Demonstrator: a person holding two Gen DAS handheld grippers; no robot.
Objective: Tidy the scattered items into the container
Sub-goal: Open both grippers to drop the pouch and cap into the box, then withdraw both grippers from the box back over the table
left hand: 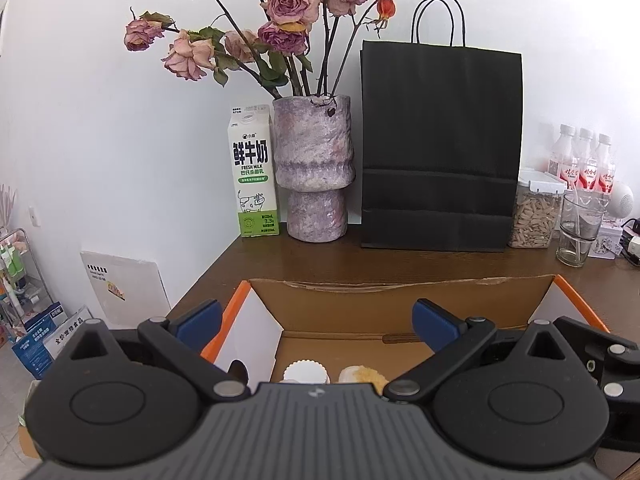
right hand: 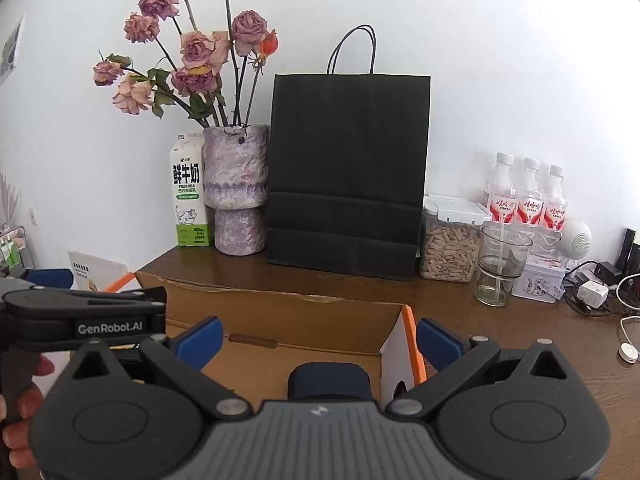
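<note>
An open cardboard box (left hand: 400,300) with orange edges sits on the brown table; it also shows in the right wrist view (right hand: 304,316). Inside it lie a white ridged cap (left hand: 306,372) and a pale yellowish item (left hand: 366,374). A dark blue rounded item (right hand: 329,384) lies in the box near its right wall. My left gripper (left hand: 318,326) is open and empty above the box's left part. My right gripper (right hand: 320,340) is open and empty above the box's right end. The left gripper's body (right hand: 84,320) shows at the left of the right wrist view.
At the back stand a milk carton (left hand: 254,172), a purple vase of dried roses (left hand: 316,168), a black paper bag (left hand: 440,148), a seed jar (right hand: 450,240), a glass (right hand: 500,264) and three bottles (right hand: 528,196). Cables and a charger (right hand: 592,294) lie at the right.
</note>
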